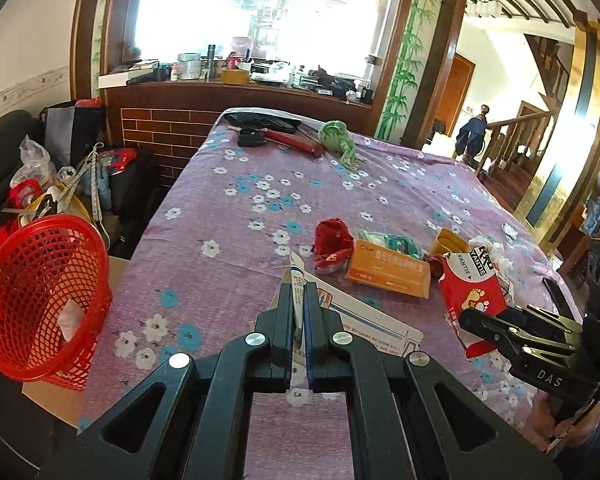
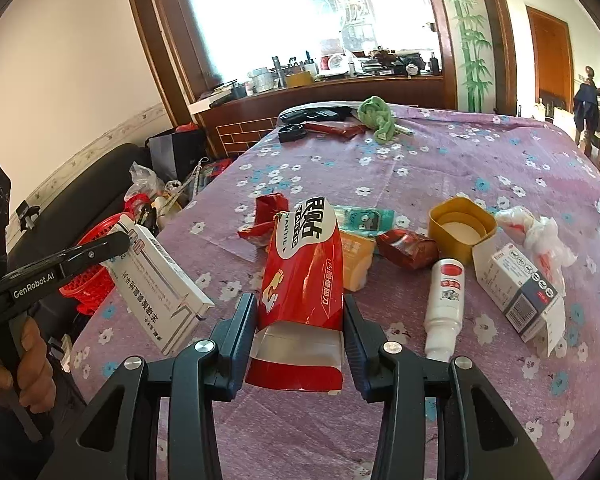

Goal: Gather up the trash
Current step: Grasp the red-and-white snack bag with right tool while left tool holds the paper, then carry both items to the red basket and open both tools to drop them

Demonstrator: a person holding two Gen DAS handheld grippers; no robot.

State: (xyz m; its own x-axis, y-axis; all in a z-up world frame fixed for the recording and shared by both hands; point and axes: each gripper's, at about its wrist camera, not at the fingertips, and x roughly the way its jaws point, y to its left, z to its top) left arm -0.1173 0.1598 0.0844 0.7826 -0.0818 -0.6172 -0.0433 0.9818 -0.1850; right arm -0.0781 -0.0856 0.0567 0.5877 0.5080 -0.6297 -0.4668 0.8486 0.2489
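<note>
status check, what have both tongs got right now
Left tongs shut on white box, lifted near red basket. Right tongs around red packet. Bottle and more litter on table.

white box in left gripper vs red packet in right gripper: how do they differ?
The white box is rigid, flat, white with dark print; the red packet is a soft, open-ended red wrapper. The left gripper pinches the box edge-on with narrow fingers; the right gripper spans the packet's width. Both are held above the table.

Green cloth (image 1: pixel 338 140), black ashtray (image 1: pixel 250 137) on floral tablecloth (image 1: pixel 228 240).
</note>
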